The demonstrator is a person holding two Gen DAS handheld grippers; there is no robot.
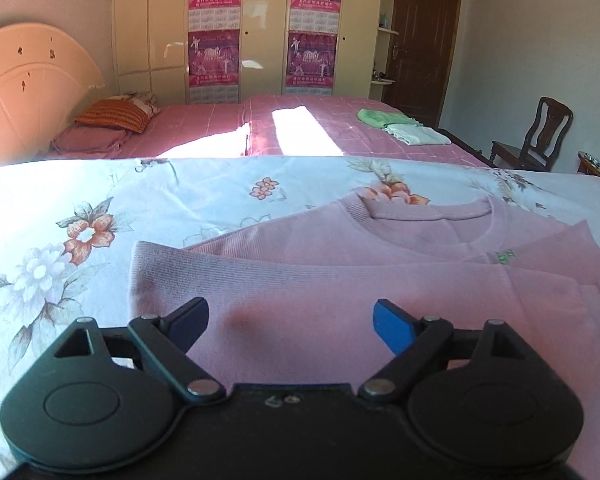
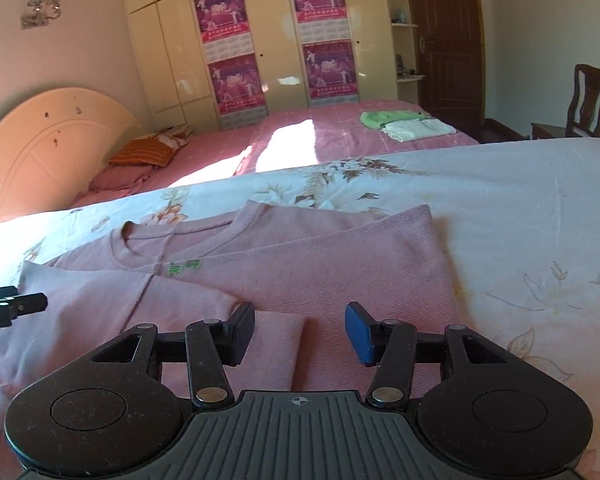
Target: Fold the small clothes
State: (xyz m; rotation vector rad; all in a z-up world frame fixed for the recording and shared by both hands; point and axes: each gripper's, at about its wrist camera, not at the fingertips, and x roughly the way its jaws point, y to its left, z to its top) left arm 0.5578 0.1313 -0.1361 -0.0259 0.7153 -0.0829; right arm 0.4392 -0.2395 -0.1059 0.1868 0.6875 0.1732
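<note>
A small pink knit sweater (image 1: 340, 276) lies flat on a floral bedsheet (image 1: 80, 216), both sleeves folded in across its body. In the left wrist view my left gripper (image 1: 292, 320) hovers over the folded left sleeve, jaws wide apart with nothing between them. The right wrist view shows the same pink sweater (image 2: 300, 264) with a small green mark below the collar. My right gripper (image 2: 300, 330) stands open above the sleeve cuff (image 2: 278, 344), pads clear of the cloth. The left gripper's tip (image 2: 16, 304) pokes in at the left edge.
Behind the floral sheet lies a pink bed (image 1: 300, 128) with an orange pillow (image 1: 116, 116) and folded green and white clothes (image 1: 404, 126). A cream headboard (image 1: 28, 88), a wardrobe with posters (image 1: 260, 28), a dark door (image 1: 424, 36) and a wooden chair (image 1: 536, 136) stand beyond.
</note>
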